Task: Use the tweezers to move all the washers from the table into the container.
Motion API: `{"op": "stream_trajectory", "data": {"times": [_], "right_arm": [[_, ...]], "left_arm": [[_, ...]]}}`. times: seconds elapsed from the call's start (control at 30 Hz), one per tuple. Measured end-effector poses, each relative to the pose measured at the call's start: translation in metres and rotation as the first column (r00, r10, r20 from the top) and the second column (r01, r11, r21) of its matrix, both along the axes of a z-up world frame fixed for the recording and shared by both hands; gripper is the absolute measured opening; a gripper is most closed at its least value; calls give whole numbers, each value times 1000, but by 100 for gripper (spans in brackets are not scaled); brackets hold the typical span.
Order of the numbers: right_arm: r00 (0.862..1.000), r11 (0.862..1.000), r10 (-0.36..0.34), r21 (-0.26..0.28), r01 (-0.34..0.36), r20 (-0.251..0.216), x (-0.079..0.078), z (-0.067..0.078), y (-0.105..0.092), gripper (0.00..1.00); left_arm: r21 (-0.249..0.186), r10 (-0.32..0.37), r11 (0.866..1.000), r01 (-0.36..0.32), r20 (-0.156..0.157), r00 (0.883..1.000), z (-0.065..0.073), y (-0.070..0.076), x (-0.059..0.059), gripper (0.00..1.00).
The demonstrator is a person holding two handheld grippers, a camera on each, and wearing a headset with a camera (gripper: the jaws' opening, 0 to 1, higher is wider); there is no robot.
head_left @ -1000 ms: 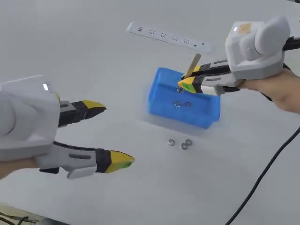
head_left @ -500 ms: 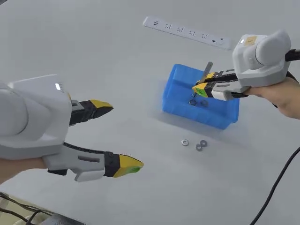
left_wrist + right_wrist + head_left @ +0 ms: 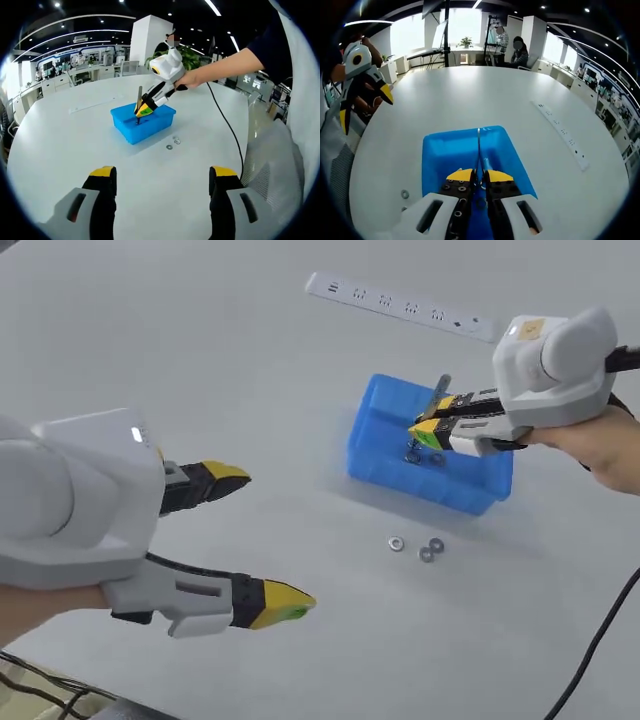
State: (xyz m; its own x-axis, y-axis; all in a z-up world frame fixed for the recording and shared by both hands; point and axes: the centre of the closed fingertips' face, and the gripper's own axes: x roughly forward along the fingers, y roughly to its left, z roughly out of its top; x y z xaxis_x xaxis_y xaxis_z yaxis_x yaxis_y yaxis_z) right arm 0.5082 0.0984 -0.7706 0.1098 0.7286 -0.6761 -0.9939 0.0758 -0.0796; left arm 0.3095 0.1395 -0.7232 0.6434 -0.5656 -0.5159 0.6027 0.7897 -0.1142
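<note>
**Left gripper** (image 3: 258,540): held low over the white table (image 3: 200,360) at the near left of the head view. Its two yellow-tipped jaws are spread wide apart with nothing between them. It is well apart from the container.

**Right gripper** (image 3: 425,432): held over the blue container (image 3: 470,485), pointing toward the left gripper's side. Its jaws are closed together and clamped on the tweezers (image 3: 441,390). The upper end of the tweezers rises above the jaws at a tilt; the lower end points down into the container. In the right gripper view the tweezers (image 3: 479,145) run forward from between the yellow jaw tips, over the container's open interior. Whether the tweezer tips grip a washer cannot be told.

**Washers:**
- Two washers in the container (image 3: 437,458) lie on its floor, just beside the tweezer tips.
- Three washers on the table (image 3: 427,554) lie close together, near the container's near wall, between the container and the person.

**Other items:** a white power strip (image 3: 400,308) lies on the table beyond the container. A black cable (image 3: 600,640) crosses the table at the near right.
</note>
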Motion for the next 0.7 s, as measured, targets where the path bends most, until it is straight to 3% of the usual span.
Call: {"op": "stream_trajectory", "data": {"times": [0.37,0.47,0.7], "right_arm": [[1000,1000,-2,2,2,2,-3,4,-1,10],[1000,1000,-4,13,4,9,-3,11,-1,10],[1000,1000,-9,30,8,18,-1,19,-3,10]], "left_arm": [[4,0,1000,0,1,1000,2,2,-1,82],[2,-2,1000,2,7,1000,5,2,3,82],[16,-15,1000,14,45,999,19,2,29,84]]}}
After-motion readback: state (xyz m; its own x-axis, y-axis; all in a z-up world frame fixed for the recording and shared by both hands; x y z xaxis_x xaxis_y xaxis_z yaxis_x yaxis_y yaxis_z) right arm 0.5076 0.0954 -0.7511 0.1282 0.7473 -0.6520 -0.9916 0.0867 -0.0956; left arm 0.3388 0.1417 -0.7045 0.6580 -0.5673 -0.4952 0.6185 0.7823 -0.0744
